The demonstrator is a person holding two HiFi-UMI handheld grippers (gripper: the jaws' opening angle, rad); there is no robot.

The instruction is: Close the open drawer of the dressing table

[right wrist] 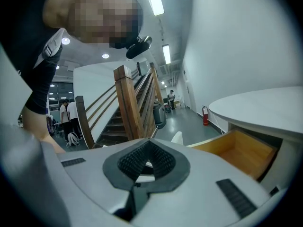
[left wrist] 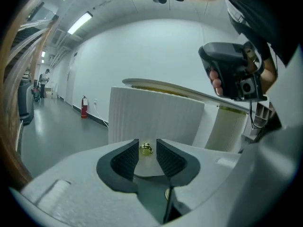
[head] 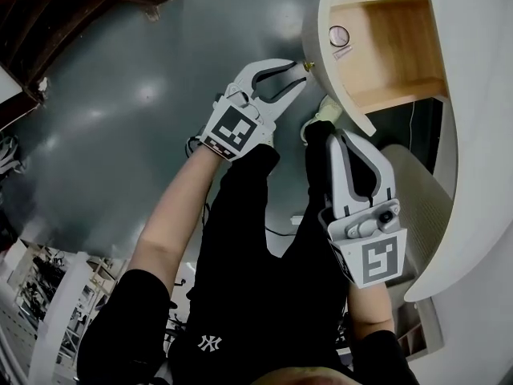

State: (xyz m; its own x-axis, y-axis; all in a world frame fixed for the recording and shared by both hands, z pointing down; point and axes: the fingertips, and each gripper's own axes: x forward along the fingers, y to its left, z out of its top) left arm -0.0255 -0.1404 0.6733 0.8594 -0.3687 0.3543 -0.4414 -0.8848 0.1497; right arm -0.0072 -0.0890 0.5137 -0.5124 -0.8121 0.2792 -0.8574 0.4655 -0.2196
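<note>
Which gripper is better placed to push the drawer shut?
Left. The left gripper has its jaws apart around the knob on the drawer front; the right gripper, jaws together, hangs back from it, touching nothing.

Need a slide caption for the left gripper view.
Left tongs open around the gold knob on the white drawer front.

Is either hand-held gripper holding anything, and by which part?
Nothing is clamped yet. The left hand-held gripper has open jaws bracketing the gold drawer knob, a gap showing beside it. The right hand-held gripper is shut and empty.
</note>
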